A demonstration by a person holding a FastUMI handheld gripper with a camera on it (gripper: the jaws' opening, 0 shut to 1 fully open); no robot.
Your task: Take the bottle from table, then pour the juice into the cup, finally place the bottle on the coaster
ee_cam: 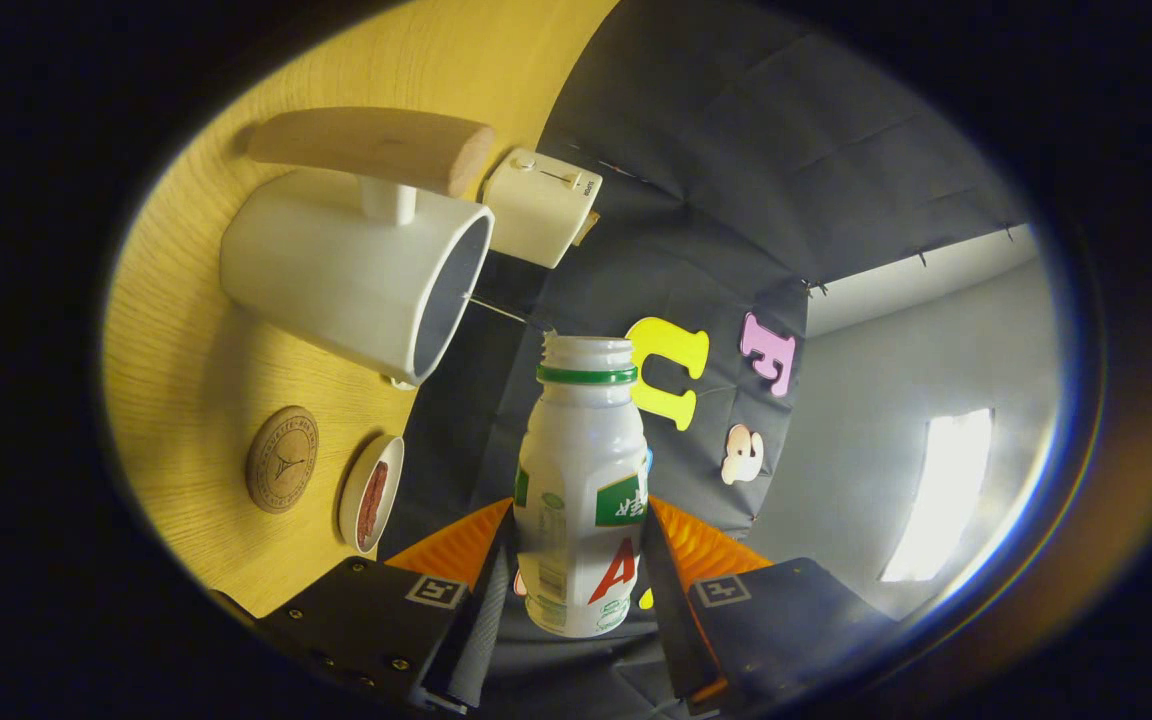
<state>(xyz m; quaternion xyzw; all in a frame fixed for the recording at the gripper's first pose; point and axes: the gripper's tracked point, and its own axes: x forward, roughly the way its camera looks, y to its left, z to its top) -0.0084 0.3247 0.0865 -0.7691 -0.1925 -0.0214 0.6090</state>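
My gripper (576, 560) is shut on a white plastic bottle (581, 480) with a green neck ring and no cap; both fingers press on its lower sides. The whole view is rolled about a quarter turn, so the wooden table (186, 400) stands like a wall beside the bottle. The bottle's open mouth (588, 348) points past the rim of a large white cup (356, 275) with a wooden handle (376, 145), a short way off the cup's opening. A round brown coaster (282, 458) lies on the table nearer the fingers than the cup.
A small white dish (372, 492) with something dark red in it sits next to the coaster. A white toaster-like box (541, 205) stands beyond the cup at the table's back. The black cloth wall and a grey room wall with a bright window (946, 490) lie behind.
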